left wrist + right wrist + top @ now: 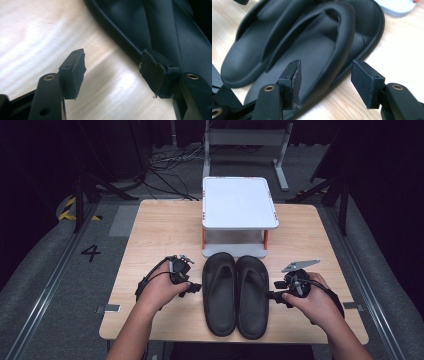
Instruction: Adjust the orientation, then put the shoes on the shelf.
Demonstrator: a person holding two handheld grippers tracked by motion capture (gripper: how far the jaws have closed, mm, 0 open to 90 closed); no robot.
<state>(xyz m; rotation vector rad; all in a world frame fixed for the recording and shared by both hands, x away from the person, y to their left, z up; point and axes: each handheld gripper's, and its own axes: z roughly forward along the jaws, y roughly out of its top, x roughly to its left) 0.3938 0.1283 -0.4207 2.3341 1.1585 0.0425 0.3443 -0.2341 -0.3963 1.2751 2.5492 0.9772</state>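
Two black flip-flop sandals lie side by side, soles down, in the middle of the wooden table: the left sandal and the right sandal. My left gripper rests on the table just left of the left sandal, open, with bare wood between its jaws and the sandal's outer rim by its right jaw. Held at the right sandal's outer side, my right gripper is open; its jaws stand either side of that sandal's rim without closing on it. The other sandal lies beyond.
A white two-level stand with orange posts sits at the table's far middle, just behind the sandals' toes; its lower corner appears in the right gripper view. Cables and dark frames lie on the floor beyond the table.
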